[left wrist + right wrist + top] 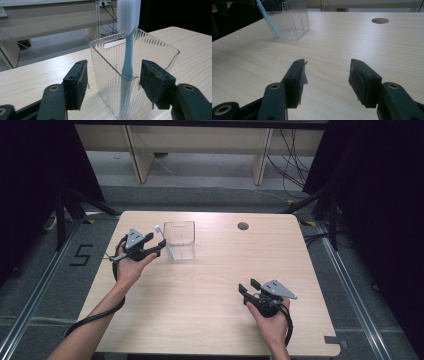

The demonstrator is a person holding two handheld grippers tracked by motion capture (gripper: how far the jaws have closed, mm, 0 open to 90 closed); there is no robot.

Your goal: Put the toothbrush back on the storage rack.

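Observation:
A clear ribbed plastic container (181, 240) stands on the light wooden table (210, 285) at the back left. A light blue toothbrush (128, 57) with a white bristle head leans inside it, against the near corner, with the head above the rim. My left gripper (156, 242) is open right beside the container. In the left gripper view its jaws (115, 66) stand either side of that corner, holding nothing. My right gripper (248, 285) hovers open over the front right of the table, empty (327, 65). From there the container (292, 22) and toothbrush (269, 20) lie far off.
A round cable hole (243, 226) sits in the table near the back edge, right of the container. Pale wooden furniture legs (140, 155) and cables (292, 165) are on the floor beyond. Dark curtains flank both sides.

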